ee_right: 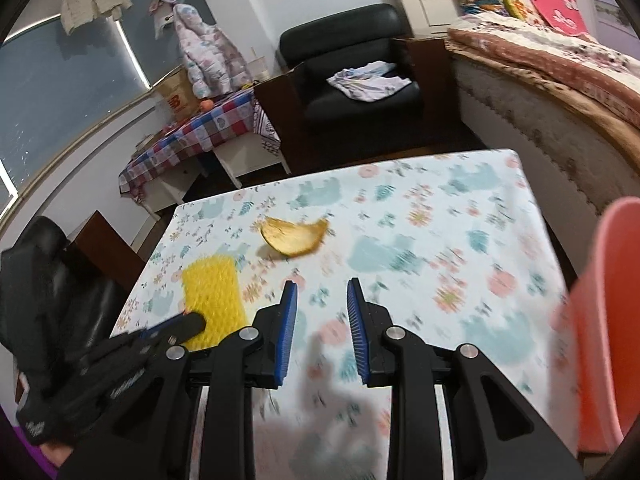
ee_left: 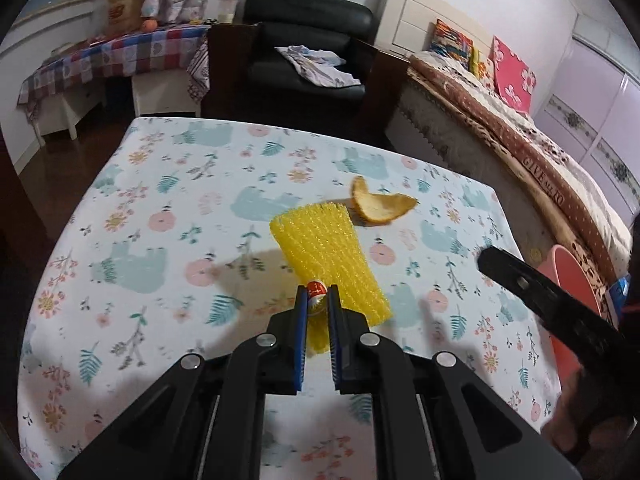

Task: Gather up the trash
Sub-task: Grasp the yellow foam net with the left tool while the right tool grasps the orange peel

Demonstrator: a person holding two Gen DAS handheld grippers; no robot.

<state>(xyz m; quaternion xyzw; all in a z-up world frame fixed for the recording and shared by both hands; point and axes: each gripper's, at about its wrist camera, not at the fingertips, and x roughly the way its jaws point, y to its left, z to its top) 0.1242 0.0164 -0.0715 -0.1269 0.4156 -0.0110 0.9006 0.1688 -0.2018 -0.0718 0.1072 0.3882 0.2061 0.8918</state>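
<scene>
My left gripper (ee_left: pixel 318 296) is shut on a small red-and-white bottle cap (ee_left: pixel 316 295), held just above a yellow foam fruit net (ee_left: pixel 330 260) that lies on the floral tablecloth (ee_left: pixel 160 208). An orange peel (ee_left: pixel 380 205) lies beyond the net. My right gripper (ee_right: pixel 322 292) is open and empty above the table, with the peel (ee_right: pixel 294 236) ahead of it and the net (ee_right: pixel 212 300) to its left. The left gripper (ee_right: pixel 176 328) shows at the net's near edge in the right wrist view. The right gripper's arm (ee_left: pixel 552 304) shows at the right of the left wrist view.
A pink bin (ee_right: pixel 600 320) stands at the table's right side; it also shows in the left wrist view (ee_left: pixel 572 280). Beyond the table are a black armchair (ee_left: pixel 312 52) with cloth on it, a bed (ee_left: pixel 520 140) at right and a checked-cloth side table (ee_left: pixel 112 56) at left.
</scene>
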